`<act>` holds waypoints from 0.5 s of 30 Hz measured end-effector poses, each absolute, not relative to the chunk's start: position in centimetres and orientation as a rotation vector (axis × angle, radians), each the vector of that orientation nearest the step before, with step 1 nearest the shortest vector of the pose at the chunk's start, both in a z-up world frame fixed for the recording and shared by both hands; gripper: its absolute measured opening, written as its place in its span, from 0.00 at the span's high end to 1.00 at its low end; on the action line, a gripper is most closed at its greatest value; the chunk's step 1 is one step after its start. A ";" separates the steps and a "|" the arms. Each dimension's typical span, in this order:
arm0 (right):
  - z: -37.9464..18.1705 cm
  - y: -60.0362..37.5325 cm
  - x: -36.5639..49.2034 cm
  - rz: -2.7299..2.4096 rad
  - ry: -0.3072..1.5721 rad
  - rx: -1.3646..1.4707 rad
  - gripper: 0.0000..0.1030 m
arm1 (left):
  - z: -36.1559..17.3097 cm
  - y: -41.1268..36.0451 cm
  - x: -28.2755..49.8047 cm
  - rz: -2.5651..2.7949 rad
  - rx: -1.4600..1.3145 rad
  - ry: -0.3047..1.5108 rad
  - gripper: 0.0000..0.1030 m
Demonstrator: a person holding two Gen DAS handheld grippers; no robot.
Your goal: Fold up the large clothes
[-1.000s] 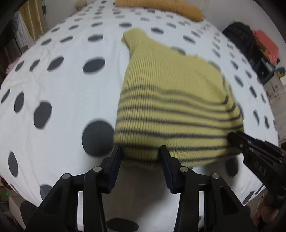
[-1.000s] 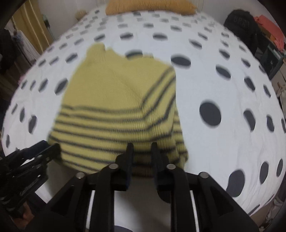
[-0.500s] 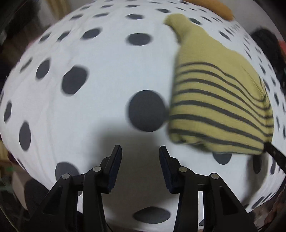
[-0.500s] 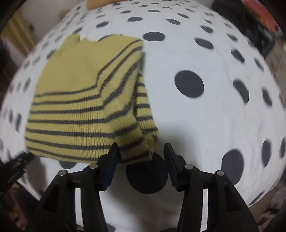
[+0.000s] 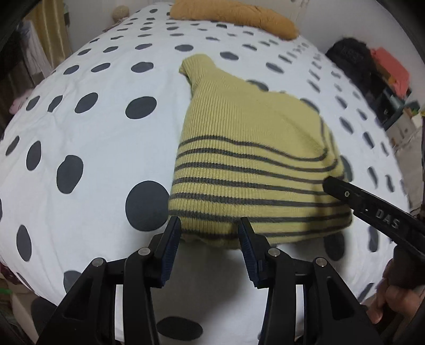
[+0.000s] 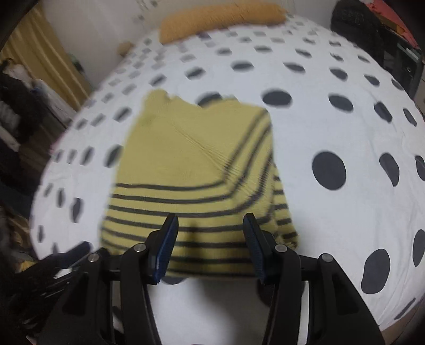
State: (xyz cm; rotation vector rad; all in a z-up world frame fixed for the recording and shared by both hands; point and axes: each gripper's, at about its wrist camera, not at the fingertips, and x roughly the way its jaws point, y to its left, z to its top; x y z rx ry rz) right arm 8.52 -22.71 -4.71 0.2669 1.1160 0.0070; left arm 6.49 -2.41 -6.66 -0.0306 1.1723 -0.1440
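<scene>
A yellow sweater [image 5: 252, 148] with dark grey stripes lies folded on the polka-dot bed cover [image 5: 93, 132]. My left gripper [image 5: 209, 223] is open at the near left corner of its hem, and the hem edge shows between the fingers without being pinched. My right gripper [image 6: 210, 217] hovers over the near hem of the sweater [image 6: 191, 159]; its jaws are closing with striped knit showing between them, and the pads do not press on it. The right gripper [image 5: 372, 209] also reaches in at the sweater's right edge. The left gripper [image 6: 66, 260] is a dark blur at lower left.
An orange pillow [image 5: 233, 16] lies at the head of the bed. A black bag [image 5: 350, 61] and red items stand off the bed's right side. Hanging clothes and a yellow curtain [image 6: 39, 61] line the left. A hand [image 5: 393, 297] holds the right gripper's handle.
Half a second ago both grippers had swung sideways off the sweater; now both are back over its near hem. The right jaws stand wider than a second ago.
</scene>
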 end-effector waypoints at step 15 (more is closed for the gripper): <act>-0.9 -22.5 4.3 -0.134 1.162 0.219 0.43 | -1.9 -0.6 5.8 -0.082 -0.032 1.179 0.40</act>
